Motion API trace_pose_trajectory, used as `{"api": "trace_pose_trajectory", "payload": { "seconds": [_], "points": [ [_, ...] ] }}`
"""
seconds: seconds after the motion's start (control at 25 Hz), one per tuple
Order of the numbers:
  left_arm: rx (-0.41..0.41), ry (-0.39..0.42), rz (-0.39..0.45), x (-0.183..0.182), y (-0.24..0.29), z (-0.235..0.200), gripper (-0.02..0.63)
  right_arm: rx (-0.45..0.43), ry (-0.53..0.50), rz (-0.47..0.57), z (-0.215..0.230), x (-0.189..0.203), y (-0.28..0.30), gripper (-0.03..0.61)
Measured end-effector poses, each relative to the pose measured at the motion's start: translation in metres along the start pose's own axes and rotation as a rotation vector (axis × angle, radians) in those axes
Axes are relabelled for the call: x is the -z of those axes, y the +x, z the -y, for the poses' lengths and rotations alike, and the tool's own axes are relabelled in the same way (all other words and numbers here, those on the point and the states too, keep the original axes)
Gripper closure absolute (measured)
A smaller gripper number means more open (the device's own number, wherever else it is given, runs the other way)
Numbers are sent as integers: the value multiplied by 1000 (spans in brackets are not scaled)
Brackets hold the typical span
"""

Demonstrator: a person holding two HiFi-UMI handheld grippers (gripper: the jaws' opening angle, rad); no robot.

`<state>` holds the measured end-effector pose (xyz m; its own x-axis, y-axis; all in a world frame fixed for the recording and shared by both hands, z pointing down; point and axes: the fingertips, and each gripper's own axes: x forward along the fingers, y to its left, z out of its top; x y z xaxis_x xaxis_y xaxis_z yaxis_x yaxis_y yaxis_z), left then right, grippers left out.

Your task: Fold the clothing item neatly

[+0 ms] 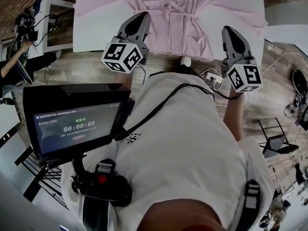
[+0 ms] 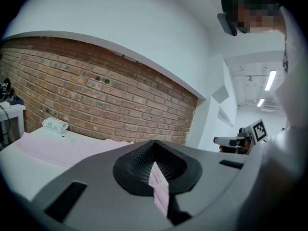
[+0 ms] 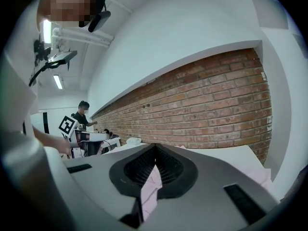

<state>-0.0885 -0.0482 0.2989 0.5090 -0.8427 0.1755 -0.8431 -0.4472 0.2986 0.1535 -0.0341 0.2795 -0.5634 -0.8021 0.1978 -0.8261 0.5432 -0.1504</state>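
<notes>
A pale pink garment [image 1: 183,13] with a tie at its waist lies spread on the white table [image 1: 254,1] at the top of the head view. My left gripper [image 1: 141,17] hovers over the garment's near left part, and its jaws are shut with nothing held. My right gripper [image 1: 229,32] is above the garment's near right edge, also shut and empty. In the left gripper view the closed tips [image 2: 154,143] point at the brick wall, with pink cloth [image 2: 62,146] below. The right gripper view shows the same closed tips [image 3: 155,147].
A monitor [image 1: 77,124] showing a timer hangs at my chest on the left. A white tissue pack [image 2: 54,124] sits at the table's far side by the brick wall [image 2: 96,95]. Cables and a chair [image 1: 274,138] stand on the wooden floor. A person [image 3: 83,114] stands far off.
</notes>
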Motion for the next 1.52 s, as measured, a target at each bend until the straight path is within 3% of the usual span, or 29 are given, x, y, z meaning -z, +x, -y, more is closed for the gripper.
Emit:
{"api": "trace_pose_trajectory", "payload": {
  "seconds": [0.4,0.64,0.84,0.96,1.2,1.52],
  "points": [
    [-19,14,-52,10,43,15,620,-20,18,-38,56,8,12,575],
    [26,14,-80,14,66,23,620,6,45,-54,66,15,14,575],
    [75,10,-108,16,88,3,620,59,51,-79,66,20,30,575],
    [163,28,-140,17,108,6,620,128,67,-79,65,20,28,575],
    [374,124,-182,12,148,59,620,252,71,-67,71,21,-2,575],
    [698,211,-301,38,217,126,620,497,132,-90,115,47,-28,575]
  ]
}}
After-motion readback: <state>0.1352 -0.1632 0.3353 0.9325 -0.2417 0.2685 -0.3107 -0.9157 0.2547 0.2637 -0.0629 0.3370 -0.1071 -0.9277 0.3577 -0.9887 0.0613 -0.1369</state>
